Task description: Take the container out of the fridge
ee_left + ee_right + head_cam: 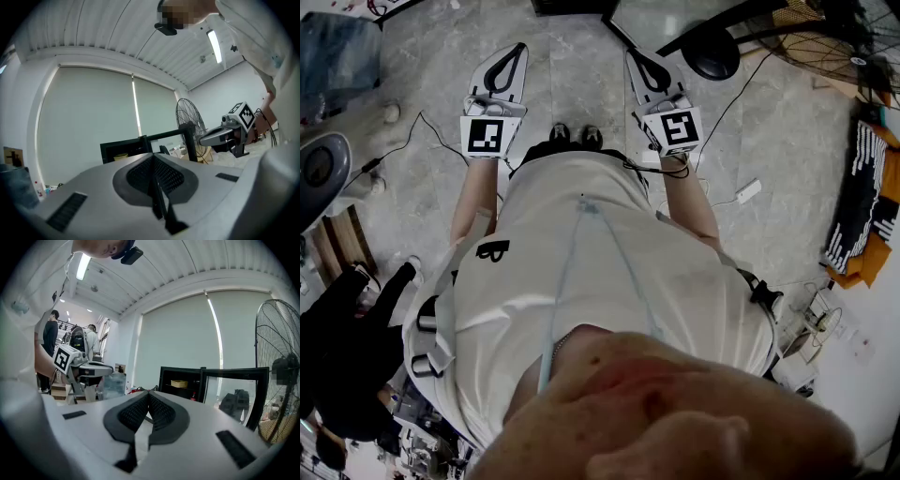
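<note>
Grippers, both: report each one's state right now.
Left gripper: jaws closed, nothing between them.
Right gripper: jaws closed, nothing between them.

Two tools [517, 49] [637, 55], one fridge [180, 368], one yellow container [179, 383], one fan [280, 363]

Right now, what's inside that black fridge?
The fridge has its door open. A yellow container sits on its upper shelf, with something small and red lower down. The fridge's bottom is covered by the right gripper, so I can't see there.

Both gripper views level, toward fridge [174, 391]
</note>
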Available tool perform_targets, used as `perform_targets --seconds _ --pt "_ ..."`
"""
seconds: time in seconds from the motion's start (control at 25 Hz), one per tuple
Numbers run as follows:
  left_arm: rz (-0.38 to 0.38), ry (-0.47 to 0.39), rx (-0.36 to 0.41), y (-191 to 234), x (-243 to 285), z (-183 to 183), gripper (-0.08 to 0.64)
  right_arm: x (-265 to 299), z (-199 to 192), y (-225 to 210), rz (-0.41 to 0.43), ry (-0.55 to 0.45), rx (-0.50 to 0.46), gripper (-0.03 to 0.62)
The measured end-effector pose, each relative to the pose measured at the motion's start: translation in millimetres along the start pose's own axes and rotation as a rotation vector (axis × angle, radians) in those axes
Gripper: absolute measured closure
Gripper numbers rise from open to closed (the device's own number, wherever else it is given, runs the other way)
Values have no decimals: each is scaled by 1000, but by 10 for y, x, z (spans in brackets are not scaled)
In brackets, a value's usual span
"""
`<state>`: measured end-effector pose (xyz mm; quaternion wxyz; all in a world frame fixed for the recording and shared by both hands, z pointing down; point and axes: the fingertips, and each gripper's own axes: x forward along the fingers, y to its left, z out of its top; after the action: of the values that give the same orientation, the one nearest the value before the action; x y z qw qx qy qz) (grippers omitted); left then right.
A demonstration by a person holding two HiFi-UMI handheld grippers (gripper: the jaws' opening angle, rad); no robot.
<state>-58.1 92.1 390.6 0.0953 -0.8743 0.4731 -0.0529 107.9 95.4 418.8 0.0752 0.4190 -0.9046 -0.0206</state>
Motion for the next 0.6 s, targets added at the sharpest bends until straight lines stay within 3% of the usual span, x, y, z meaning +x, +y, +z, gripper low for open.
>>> perform_targets --seconds 0.6 --pt "-2 9 -1 63 -8 -48 552 90 16 34 19 -5 28 575"
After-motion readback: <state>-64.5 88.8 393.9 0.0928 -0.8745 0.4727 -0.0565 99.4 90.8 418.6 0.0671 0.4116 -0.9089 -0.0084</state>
